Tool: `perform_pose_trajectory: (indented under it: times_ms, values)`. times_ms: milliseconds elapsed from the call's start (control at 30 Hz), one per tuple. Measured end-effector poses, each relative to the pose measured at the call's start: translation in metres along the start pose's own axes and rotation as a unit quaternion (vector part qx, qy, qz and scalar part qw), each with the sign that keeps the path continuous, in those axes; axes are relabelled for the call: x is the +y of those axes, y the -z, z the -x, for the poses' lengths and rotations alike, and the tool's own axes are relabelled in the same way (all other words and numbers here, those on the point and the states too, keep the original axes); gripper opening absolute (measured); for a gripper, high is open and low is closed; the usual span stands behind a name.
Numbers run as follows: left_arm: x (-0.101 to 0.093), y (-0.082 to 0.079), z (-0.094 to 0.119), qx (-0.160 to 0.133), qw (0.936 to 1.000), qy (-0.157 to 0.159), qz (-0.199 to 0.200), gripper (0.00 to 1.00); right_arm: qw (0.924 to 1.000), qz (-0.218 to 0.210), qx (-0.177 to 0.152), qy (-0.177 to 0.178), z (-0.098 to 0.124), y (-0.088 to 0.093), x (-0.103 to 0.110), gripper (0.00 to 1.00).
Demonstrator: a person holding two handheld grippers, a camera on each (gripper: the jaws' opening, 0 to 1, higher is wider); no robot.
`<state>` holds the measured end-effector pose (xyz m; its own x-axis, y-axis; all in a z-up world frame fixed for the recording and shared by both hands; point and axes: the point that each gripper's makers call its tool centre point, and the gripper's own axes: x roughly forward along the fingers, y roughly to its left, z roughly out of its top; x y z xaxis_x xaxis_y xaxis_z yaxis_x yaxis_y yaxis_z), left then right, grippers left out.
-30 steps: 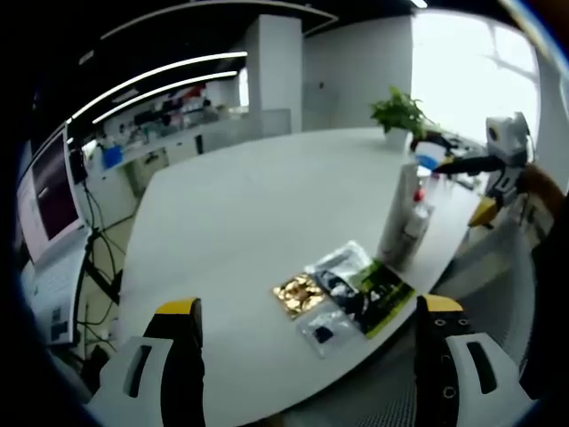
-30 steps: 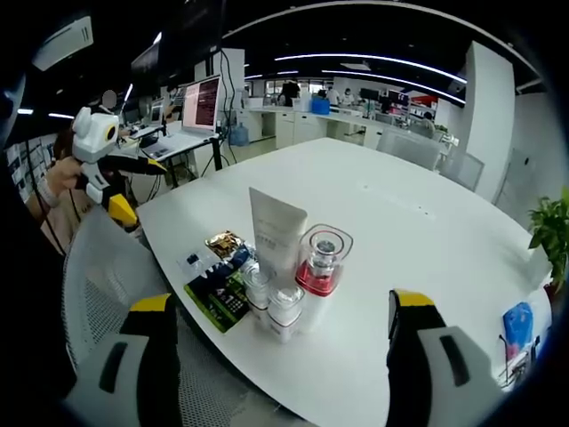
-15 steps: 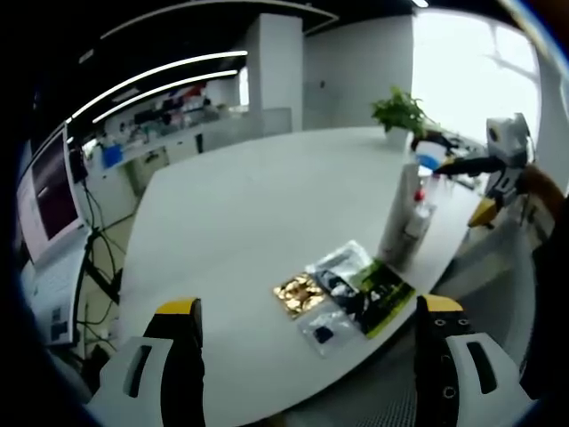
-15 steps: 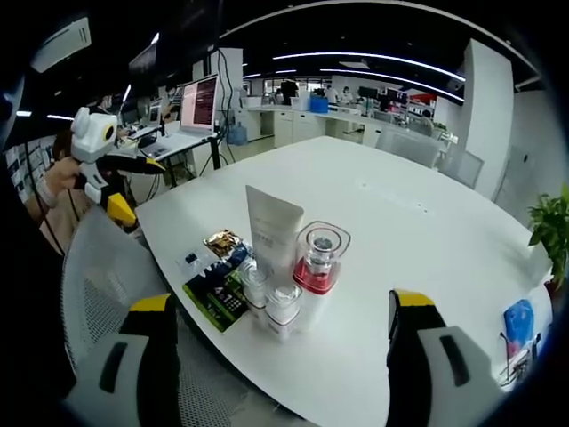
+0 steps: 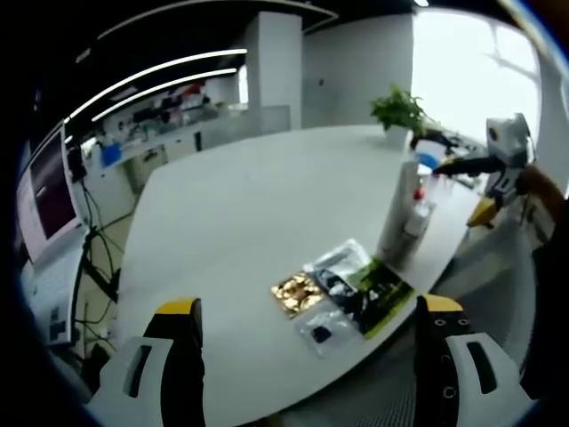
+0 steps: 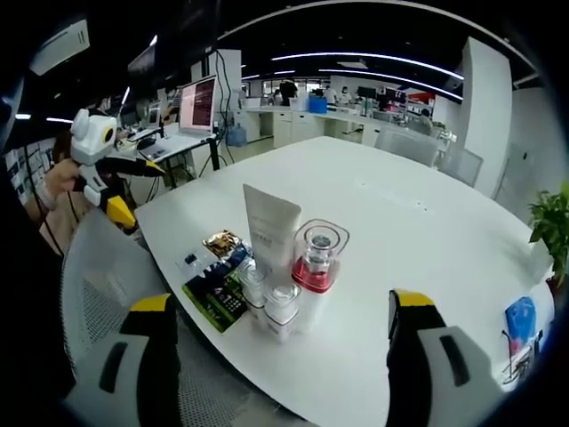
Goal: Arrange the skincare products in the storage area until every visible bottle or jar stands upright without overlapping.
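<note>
Since one second ago almost nothing has moved: the products sit where they were and both views have shifted only a trace. Left gripper view: the left gripper (image 5: 307, 351) hangs off the near edge of the white table (image 5: 240, 205), jaws wide apart, holding nothing. A cluster of sachets (image 5: 342, 294), one gold, one green-and-black, others clear, lies flat near the table edge. Just beyond them a white tube (image 5: 397, 213) stands upright with small bottles at its base, too blurred to separate. A potted plant (image 5: 397, 111) stands at the far end. Right gripper view: the right gripper (image 6: 276, 356) hovers at the table edge, jaws spread and empty. The white tube (image 6: 269, 227) stands upright; touching or just beside it stands a clear jar with a red base (image 6: 317, 262), and in front two small clear bottles (image 6: 271, 302), all upright. The sachets (image 6: 216, 271) lie to their left.
</note>
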<state>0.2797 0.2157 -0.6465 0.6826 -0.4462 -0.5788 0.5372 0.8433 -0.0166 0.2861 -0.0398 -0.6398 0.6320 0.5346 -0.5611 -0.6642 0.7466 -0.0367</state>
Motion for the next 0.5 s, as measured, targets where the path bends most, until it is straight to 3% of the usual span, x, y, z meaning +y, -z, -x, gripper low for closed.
perform_pose_trajectory:
  times_ms: [500]
  values:
    - [-0.0021,0.0001,-0.0014,0.002,1.0,0.002,-0.006,0.97,1.0,0.0,0.0,0.001,0.001,0.0013,-0.0003,0.99]
